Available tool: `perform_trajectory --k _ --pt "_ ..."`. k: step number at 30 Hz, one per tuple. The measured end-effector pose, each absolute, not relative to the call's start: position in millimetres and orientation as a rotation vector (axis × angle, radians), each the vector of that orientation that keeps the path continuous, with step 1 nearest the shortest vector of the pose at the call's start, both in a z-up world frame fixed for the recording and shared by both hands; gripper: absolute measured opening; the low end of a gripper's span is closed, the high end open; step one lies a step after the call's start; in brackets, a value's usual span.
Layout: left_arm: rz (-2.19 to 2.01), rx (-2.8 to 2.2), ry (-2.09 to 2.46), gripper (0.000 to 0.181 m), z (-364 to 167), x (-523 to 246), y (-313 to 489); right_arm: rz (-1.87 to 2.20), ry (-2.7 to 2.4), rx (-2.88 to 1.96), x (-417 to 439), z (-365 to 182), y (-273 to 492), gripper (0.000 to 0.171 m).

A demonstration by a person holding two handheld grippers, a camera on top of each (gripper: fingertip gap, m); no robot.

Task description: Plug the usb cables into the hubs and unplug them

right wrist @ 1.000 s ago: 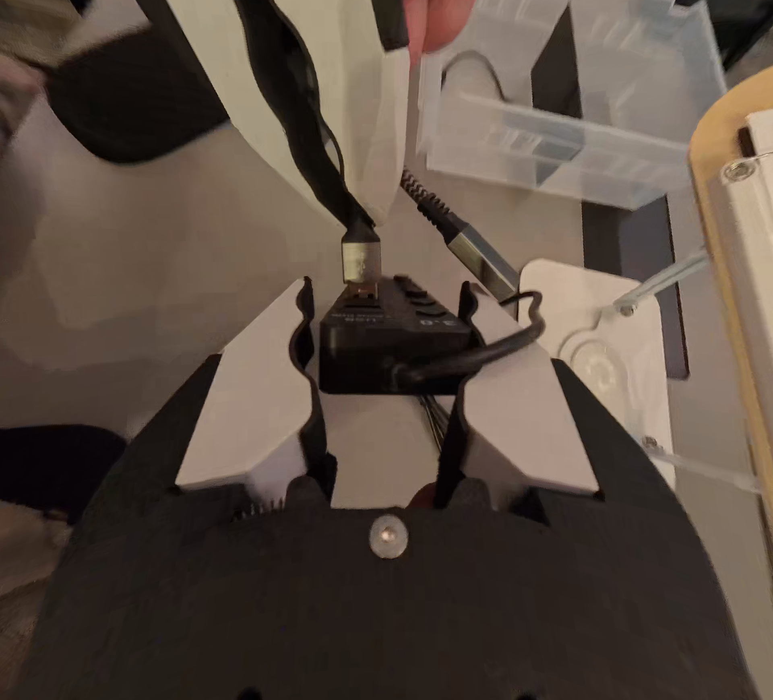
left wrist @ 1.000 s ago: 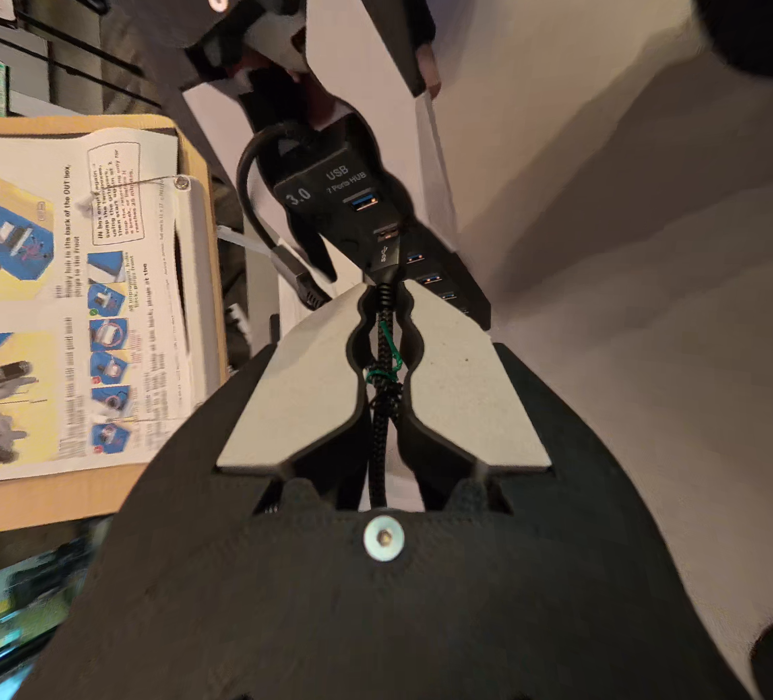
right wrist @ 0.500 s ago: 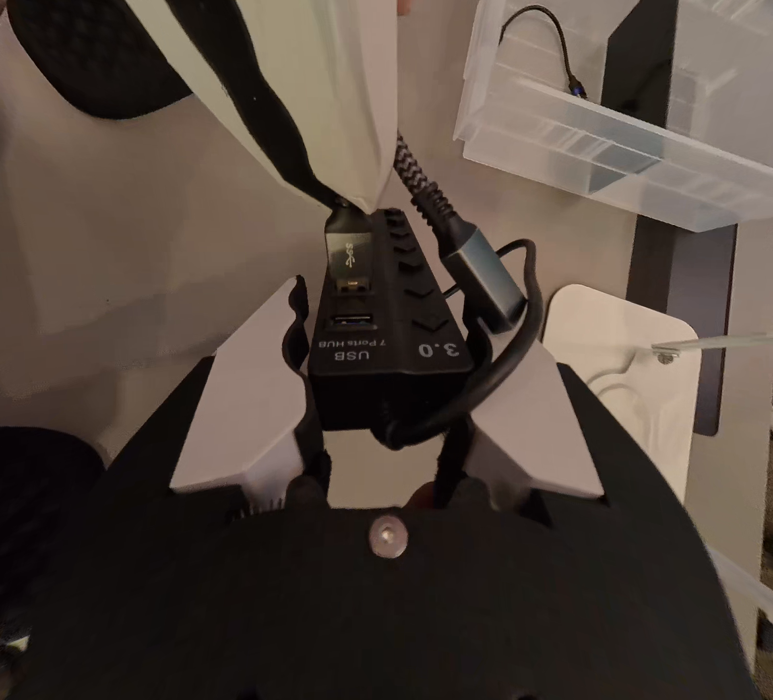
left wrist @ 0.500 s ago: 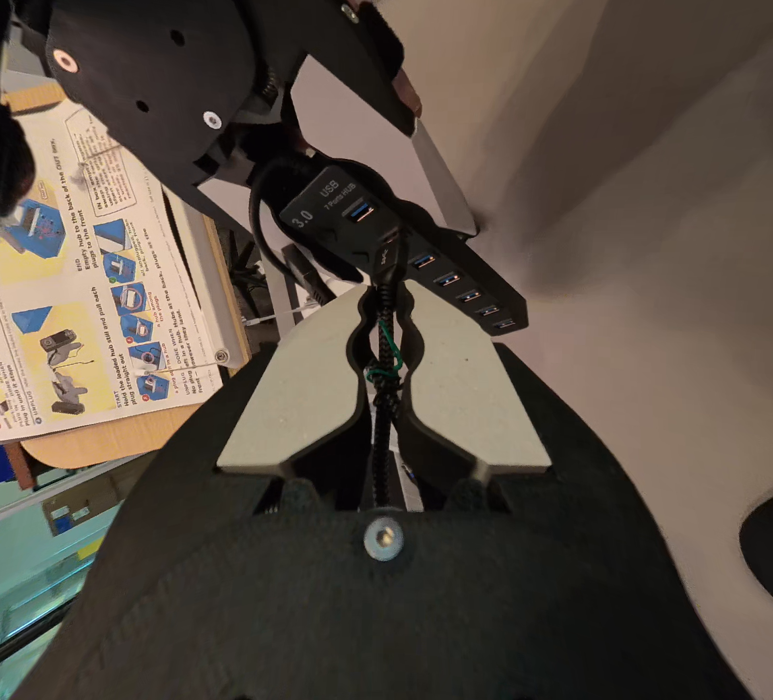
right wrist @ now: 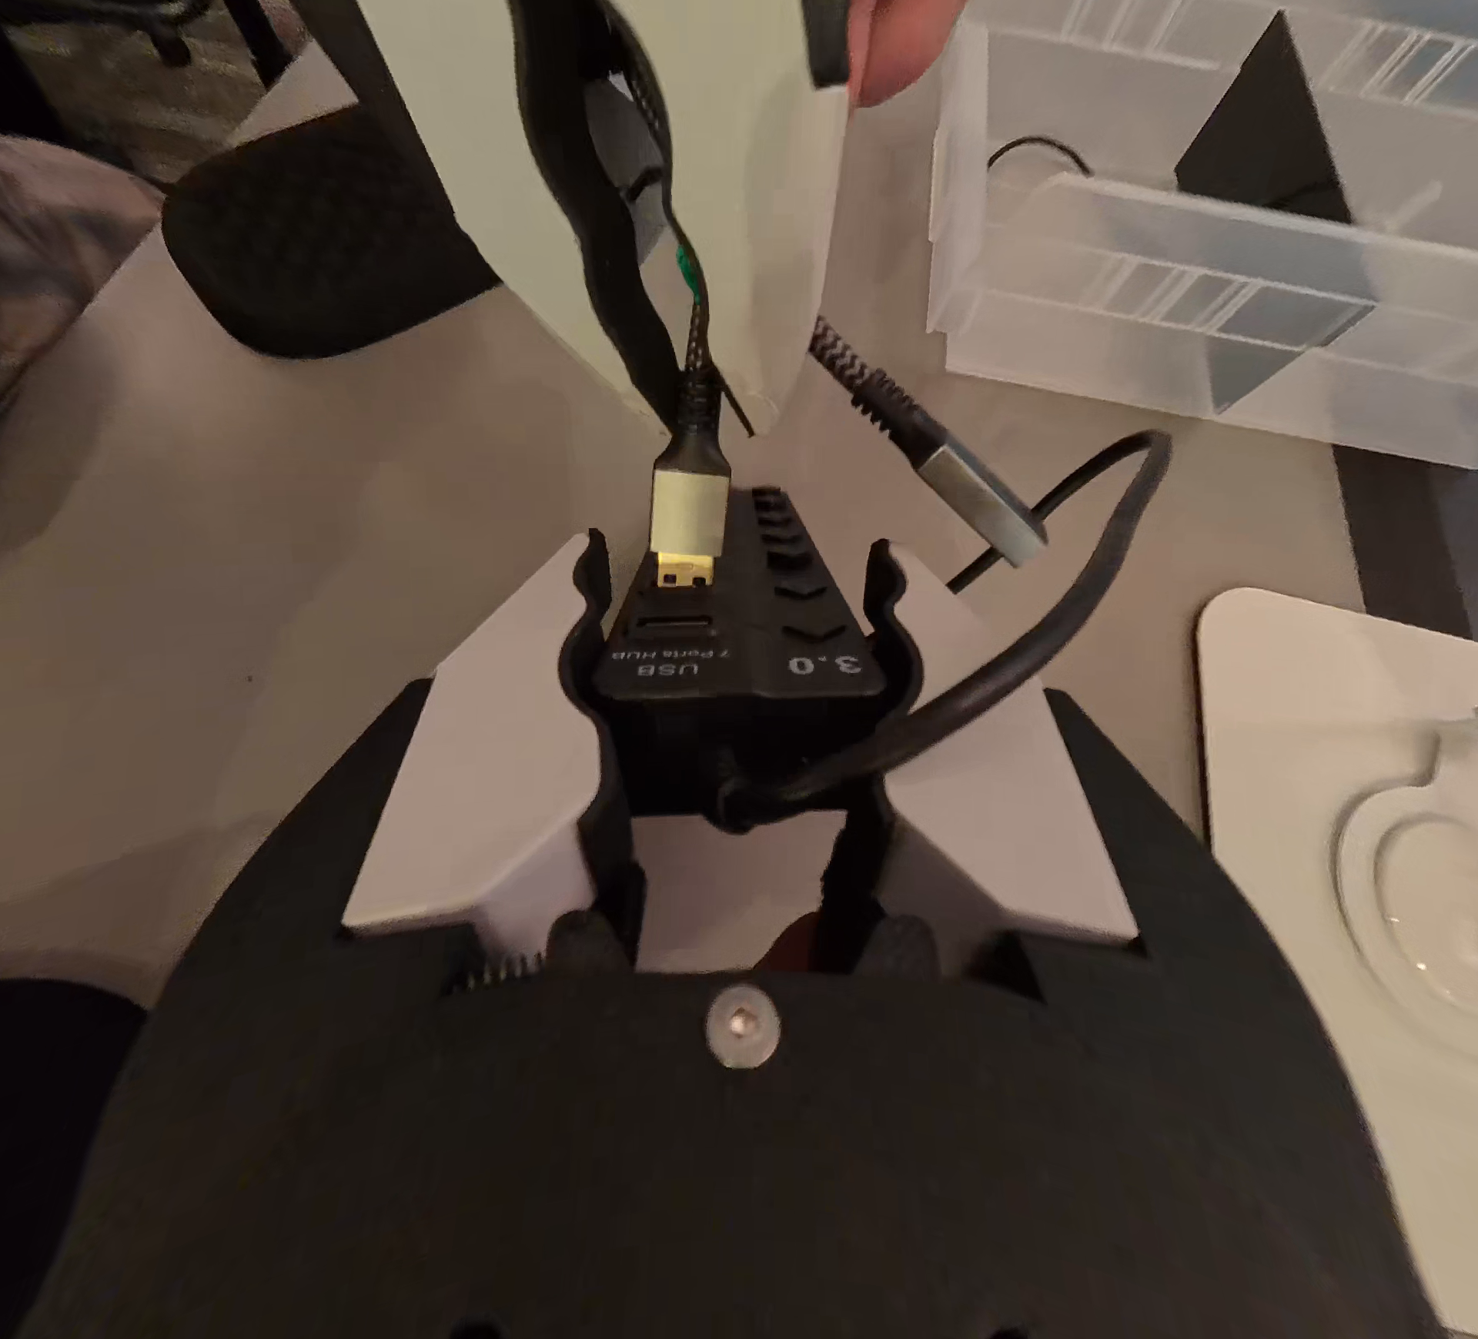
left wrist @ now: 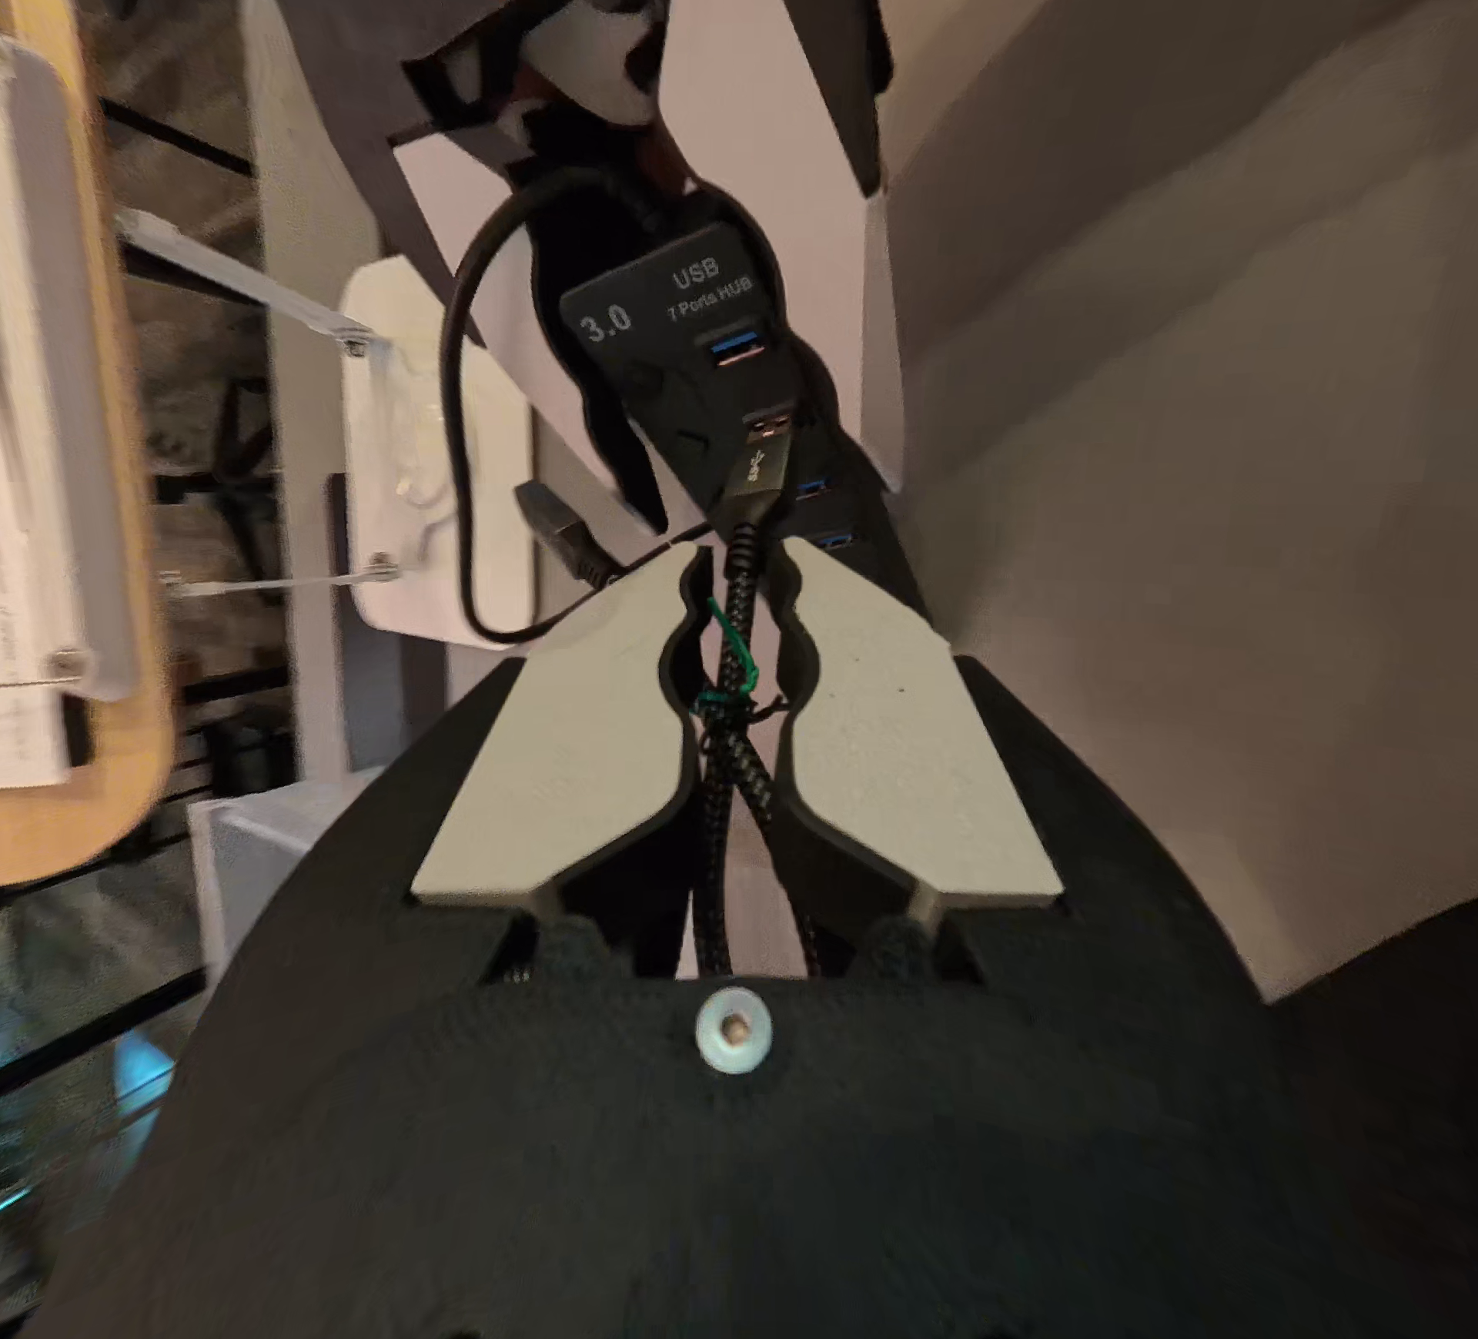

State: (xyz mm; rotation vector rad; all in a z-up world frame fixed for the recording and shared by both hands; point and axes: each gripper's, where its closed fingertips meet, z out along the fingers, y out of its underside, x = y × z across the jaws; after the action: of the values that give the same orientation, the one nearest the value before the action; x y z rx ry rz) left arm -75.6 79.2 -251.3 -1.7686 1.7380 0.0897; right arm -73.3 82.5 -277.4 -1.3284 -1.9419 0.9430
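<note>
My right gripper (right wrist: 736, 557) is shut on the end of a black USB hub (right wrist: 744, 669) and holds it above the table. The hub's thin black lead (right wrist: 1040, 645) loops off to the right. My left gripper (left wrist: 740, 565) is shut on a braided cable (left wrist: 736, 629) with a green tie. The cable's plug (right wrist: 692, 501) stands at the hub's second port, with its gold metal tip (right wrist: 684, 569) showing. The hub (left wrist: 680, 325) and plug (left wrist: 756, 481) also show in the left wrist view. The cable's other grey plug (right wrist: 976, 501) hangs loose beside the hub.
Clear plastic bins (right wrist: 1200, 245) stand at the back right of the pale table. A white base plate (right wrist: 1320, 821) lies to the right. A wooden board (left wrist: 88, 501) with a printed sheet stands at the left. A black chair seat (right wrist: 304, 245) is beyond the table edge.
The plug's body sat against the hub half a second ago; now its metal tip shows, so it has drawn back a little. Both grippers have tilted while keeping their holds.
</note>
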Motion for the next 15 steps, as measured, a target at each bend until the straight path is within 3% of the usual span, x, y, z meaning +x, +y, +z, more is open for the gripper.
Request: perform_trajectory --k 15 --pt "-0.07 -1.787 1.628 0.01 -262.2 -67.0 75.6 0.857 -1.976 -1.325 -67.4 -290.4 84.5 0.063"
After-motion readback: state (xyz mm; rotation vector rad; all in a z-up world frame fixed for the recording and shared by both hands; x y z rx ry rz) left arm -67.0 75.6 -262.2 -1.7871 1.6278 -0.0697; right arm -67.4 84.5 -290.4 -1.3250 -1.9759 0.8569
